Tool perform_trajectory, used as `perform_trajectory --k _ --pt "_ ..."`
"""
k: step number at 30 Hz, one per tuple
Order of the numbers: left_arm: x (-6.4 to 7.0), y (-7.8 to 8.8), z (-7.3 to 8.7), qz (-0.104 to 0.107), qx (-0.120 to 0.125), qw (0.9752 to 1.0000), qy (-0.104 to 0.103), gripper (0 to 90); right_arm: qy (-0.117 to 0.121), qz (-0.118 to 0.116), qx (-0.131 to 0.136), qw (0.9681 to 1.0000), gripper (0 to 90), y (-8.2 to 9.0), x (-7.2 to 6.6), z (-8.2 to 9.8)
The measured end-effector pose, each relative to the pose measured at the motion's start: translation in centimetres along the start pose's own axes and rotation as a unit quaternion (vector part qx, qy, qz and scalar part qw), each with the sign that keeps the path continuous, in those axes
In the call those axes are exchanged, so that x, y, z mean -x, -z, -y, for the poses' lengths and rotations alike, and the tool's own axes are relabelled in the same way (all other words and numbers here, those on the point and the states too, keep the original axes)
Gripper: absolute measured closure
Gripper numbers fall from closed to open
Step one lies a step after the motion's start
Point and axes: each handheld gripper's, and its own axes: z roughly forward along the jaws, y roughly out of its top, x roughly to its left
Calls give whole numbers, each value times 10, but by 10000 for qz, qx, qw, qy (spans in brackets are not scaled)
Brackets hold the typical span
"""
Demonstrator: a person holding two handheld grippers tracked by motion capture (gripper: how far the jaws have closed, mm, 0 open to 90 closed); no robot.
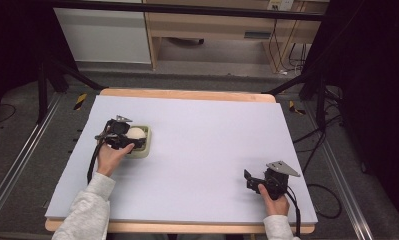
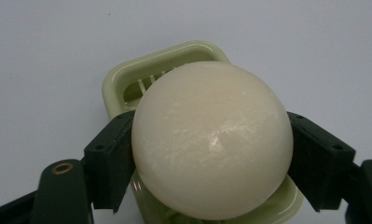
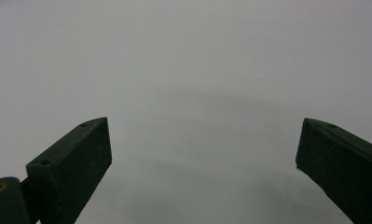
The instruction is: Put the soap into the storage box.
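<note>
White ball (image 2: pixel 211 140), one, gripped by my left gripper (image 1: pixel 121 135) over one green dish (image 2: pixel 127 84); right gripper (image 1: pixel 259 181) wide open, empty, on the lilac table (image 1: pixel 212 140).

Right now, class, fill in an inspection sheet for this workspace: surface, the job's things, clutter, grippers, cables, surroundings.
Surface: pale lilac board on a wooden table, bare apart from the job's things.
Job's things: a cream ball above a pale green slotted dish; whether the ball touches the dish cannot be told.
Clutter: nothing seen.
Grippers: left gripper shut on the ball, a jaw pressed on each side; right gripper open, nothing between its jaws, near the board's front right corner.
Cables: one trails from each gripper; more lie on the floor at right.
Surroundings: dark floor, black frame legs, wooden furniture behind.
</note>
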Motion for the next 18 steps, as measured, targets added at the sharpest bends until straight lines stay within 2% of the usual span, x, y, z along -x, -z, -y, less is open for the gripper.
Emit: perform_trajectory --k 18 --pt "3 -5 2 -72 -103 9999 -89 238 30 18 17 10000 38 0 0 0"
